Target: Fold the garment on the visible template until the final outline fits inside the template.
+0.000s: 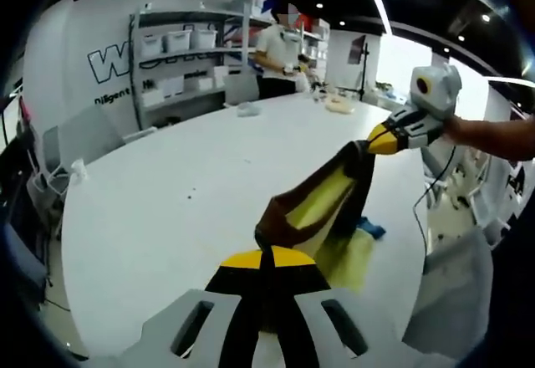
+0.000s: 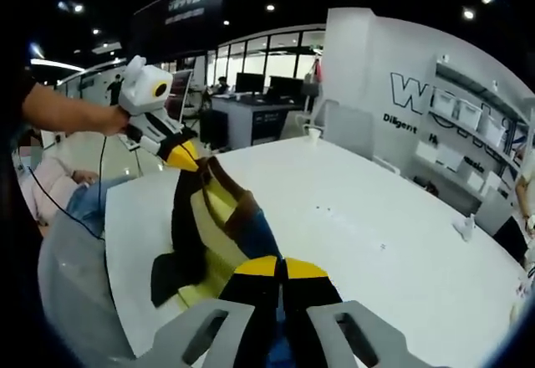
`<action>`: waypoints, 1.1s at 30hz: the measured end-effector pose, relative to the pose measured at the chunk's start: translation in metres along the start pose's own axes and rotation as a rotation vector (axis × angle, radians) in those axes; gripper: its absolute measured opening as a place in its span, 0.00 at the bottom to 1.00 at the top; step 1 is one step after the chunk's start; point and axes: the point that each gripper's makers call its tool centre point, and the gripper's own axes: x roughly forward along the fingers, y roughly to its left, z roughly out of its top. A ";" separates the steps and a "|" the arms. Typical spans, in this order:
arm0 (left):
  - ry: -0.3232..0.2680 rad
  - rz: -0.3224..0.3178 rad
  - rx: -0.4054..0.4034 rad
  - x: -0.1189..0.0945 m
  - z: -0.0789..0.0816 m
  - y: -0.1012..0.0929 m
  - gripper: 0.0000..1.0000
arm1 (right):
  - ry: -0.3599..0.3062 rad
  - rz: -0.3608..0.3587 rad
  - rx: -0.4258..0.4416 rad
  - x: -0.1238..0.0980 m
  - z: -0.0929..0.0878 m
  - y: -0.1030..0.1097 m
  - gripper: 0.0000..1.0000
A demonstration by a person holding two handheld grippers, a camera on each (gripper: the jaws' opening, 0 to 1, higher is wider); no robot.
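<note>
A brown, yellow and blue striped garment (image 1: 322, 196) hangs stretched in the air between my two grippers above the white table (image 1: 167, 201). My left gripper (image 1: 267, 259) is shut on its near end. The right gripper (image 1: 380, 140), held by a hand, is shut on the far end. In the right gripper view, the garment (image 2: 209, 226) runs from my right gripper (image 2: 280, 268) up to the left gripper (image 2: 185, 155). Its lower part droops onto a yellow sheet (image 1: 355, 259) on the table, next to a blue patch (image 1: 373, 231).
A person (image 1: 280, 50) stands at the far end of the table by shelves with bins (image 1: 180, 46). Small items (image 1: 338, 104) lie there. A grey chair (image 1: 88, 134) stands at the left. Desks with monitors (image 2: 259, 84) are behind, and a white object (image 2: 464, 227) sits on the table.
</note>
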 end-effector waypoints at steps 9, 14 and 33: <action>0.014 0.008 -0.008 0.014 0.000 0.011 0.00 | 0.017 -0.013 0.006 0.016 -0.006 -0.014 0.00; 0.029 0.006 -0.012 0.021 -0.002 0.015 0.00 | 0.026 -0.019 0.012 0.023 -0.009 -0.019 0.00; 0.069 0.030 0.040 0.048 -0.007 0.034 0.00 | 0.065 -0.042 0.025 0.049 -0.022 -0.039 0.00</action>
